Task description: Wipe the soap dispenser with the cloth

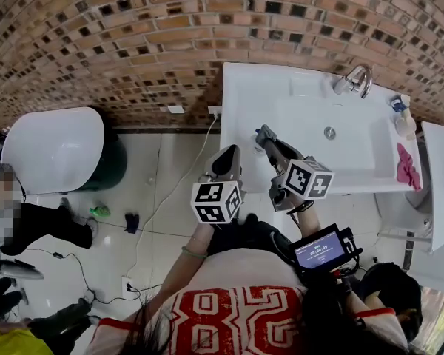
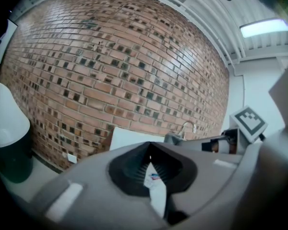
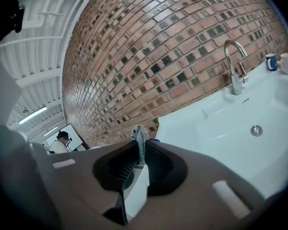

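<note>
Your right claw (image 1: 264,134) is shut tight on a bit of grey cloth (image 3: 139,137). The cloth pokes up between the two jaws. Your left claw (image 1: 227,156) is shut too, and I see nothing held in it. Both claws hang in the air by the front left corner of the white sink (image 1: 281,95). They are close side by side and touch nothing.

So the cloth is picked up, but I think the wiping has not begun. I cannot pick out the soap dispenser for sure. Some little things (image 1: 401,113) stand at the far right back corner of the sink, past the tap (image 1: 357,80). They are well apart from your claws. One has a blue top. The dispenser may be one of them, but they are too small to tell. A pink cloth (image 1: 407,167) lies on the right rim of the sink. It is not the one you hold.

Next you will likely need to find the dispenser and bring the right claw over to it, cloth end first. Squeeze the claw hard so the cloth does not drop. The left claw could hold the dispenser so it does not tip while you rub.
</note>
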The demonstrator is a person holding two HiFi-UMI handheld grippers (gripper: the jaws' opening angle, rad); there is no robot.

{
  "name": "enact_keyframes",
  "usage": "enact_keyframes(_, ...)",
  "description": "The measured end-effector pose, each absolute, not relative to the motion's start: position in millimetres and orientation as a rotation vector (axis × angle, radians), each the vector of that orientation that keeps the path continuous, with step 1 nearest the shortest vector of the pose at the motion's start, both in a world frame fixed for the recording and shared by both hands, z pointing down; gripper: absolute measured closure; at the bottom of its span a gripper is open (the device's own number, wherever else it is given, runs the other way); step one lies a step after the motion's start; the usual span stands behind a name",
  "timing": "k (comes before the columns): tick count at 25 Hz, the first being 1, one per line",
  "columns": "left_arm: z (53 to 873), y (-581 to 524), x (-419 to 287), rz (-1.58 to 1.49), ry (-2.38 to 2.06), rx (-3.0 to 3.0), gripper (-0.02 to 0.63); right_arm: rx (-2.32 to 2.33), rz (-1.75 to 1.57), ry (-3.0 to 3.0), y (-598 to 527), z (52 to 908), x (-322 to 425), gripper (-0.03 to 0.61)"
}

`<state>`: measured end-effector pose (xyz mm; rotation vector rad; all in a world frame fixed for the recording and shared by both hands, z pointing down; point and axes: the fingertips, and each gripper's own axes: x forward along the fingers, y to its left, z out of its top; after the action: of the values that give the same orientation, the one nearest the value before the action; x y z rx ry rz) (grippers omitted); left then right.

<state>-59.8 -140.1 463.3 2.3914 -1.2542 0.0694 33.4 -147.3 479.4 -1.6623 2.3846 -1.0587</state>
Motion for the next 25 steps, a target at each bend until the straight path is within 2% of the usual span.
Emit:
enact_keyframes(13, 471, -144, -47, 0.082, -1.236, 2.392, 0.611, -1.710, -1.032, 2.323, -133, 484, 67, 0.532)
enact_keyframes(25, 478, -144, -61, 0.122, -1.295, 2.366, 0.611, -1.594, -1.081, 2.583, -119, 531, 9, 0.532)
